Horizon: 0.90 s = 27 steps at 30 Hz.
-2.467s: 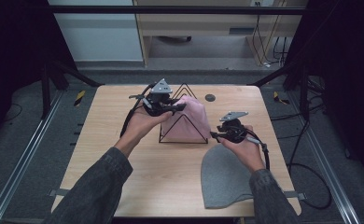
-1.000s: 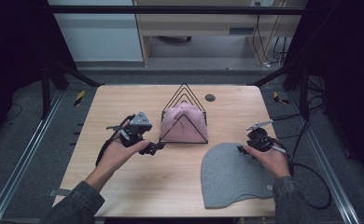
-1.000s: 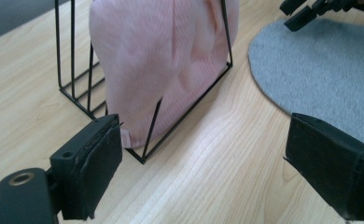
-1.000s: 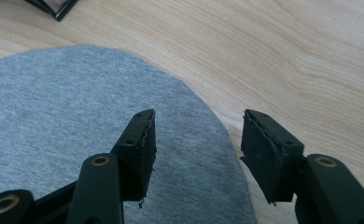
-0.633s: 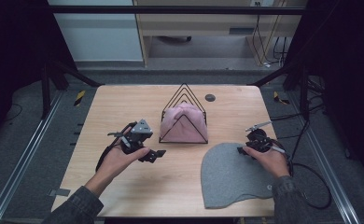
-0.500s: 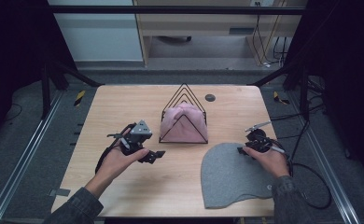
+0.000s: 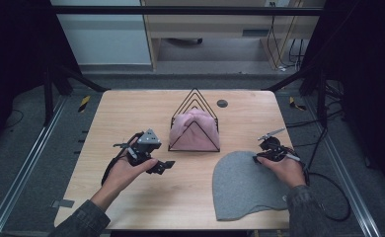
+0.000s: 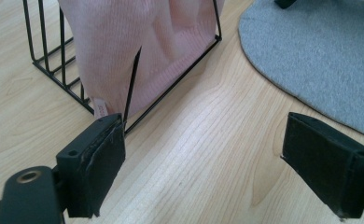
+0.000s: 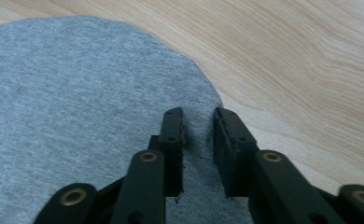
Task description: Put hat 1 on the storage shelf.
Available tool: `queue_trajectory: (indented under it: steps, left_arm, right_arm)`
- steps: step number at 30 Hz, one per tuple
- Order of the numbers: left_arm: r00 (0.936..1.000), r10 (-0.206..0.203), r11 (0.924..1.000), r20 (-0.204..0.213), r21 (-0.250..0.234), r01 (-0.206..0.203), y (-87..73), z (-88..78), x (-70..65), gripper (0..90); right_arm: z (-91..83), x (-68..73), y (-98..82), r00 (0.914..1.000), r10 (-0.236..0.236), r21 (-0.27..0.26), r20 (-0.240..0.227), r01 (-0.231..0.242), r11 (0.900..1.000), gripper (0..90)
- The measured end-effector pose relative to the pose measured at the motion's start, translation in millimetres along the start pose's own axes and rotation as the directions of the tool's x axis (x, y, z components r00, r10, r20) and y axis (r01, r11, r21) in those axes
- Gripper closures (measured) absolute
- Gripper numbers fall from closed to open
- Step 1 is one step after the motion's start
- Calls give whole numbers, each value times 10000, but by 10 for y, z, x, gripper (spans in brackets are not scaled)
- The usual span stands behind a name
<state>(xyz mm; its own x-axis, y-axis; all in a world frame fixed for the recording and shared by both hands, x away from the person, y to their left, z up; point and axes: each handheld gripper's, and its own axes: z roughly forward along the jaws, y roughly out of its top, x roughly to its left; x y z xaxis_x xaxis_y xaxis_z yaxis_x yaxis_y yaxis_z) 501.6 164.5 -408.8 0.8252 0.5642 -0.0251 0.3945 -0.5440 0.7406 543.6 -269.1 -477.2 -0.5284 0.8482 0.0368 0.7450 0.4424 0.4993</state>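
Observation:
A grey knit hat (image 7: pixel 245 185) lies flat at the table's front right. My right gripper (image 7: pixel 257 157) rests on the hat's upper right edge. In the right gripper view its jaws (image 9: pixel 199 116) stand a narrow gap apart with grey fabric (image 9: pixel 77 93) between them; they have just been closing. A pink hat (image 7: pixel 190 126) sits in a black wire rack (image 7: pixel 194 98) at mid table. My left gripper (image 7: pixel 162 166) hovers left of the rack's front, open wide. In the left gripper view (image 8: pixel 217 172) it holds nothing, with the pink hat (image 8: pixel 124 42) just ahead.
A small dark disc (image 7: pixel 222 103) lies on the wooden table (image 7: pixel 131 108) behind the rack. Cables (image 7: pixel 328 197) trail off the right edge. The grey hat (image 8: pixel 320 56) lies ahead and to the right in the left gripper view.
The left hand has come away from the rack's top down to the table's front left. The right hand has shifted right onto the grey hat's edge. Both have barely moved over the last second.

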Motion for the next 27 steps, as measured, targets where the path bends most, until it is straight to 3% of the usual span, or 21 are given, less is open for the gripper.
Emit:
queue_trajectory:
  steps: [7, 12, 17, 19, 20, 21, 25, 27]
  left_arm:
    - [9999, -130, 9999, 27, 100, 130, -86, 4, 17, 128]
    - [9997, -258, 9996, -21, 61, 258, -136, -21, 46, 128]
    - [9995, -303, 9995, 59, 114, 303, -186, -30, 44, 126]
    - [9995, -287, 9995, 102, 150, 286, -198, -26, 42, 126]
    - [9995, -291, 9995, 120, 138, 290, -202, -25, 39, 125]
    - [9994, -313, 9994, 148, 126, 311, -209, -23, 33, 125]
    - [9993, -262, 9995, 258, 154, 258, -229, -27, 14, 123]
    - [9993, -261, 9995, 281, 165, 256, -234, -31, 13, 123]
  right_arm:
    - [-1, 26, -4, 9998, 52, 43, -204, -51, 10000, 846]
    - [-12, 39, -5, 9996, 27, -45, -284, -29, 10000, 861]
    - [-187, 145, 44, 9982, -259, -823, -532, 215, 9964, 865]
    - [-285, 201, 69, 9961, -518, -1313, -717, 420, 9905, 865]
    - [-376, 261, 98, 9934, -747, -1753, -871, 585, 9828, 866]
    - [-376, 261, 98, 9934, -747, -1753, -871, 585, 9828, 866]
    - [-606, 487, 188, 9814, -1487, -2616, -1213, 1129, 9586, 866]
    - [-628, 516, 199, 9800, -1565, -2738, -1229, 1181, 9545, 866]
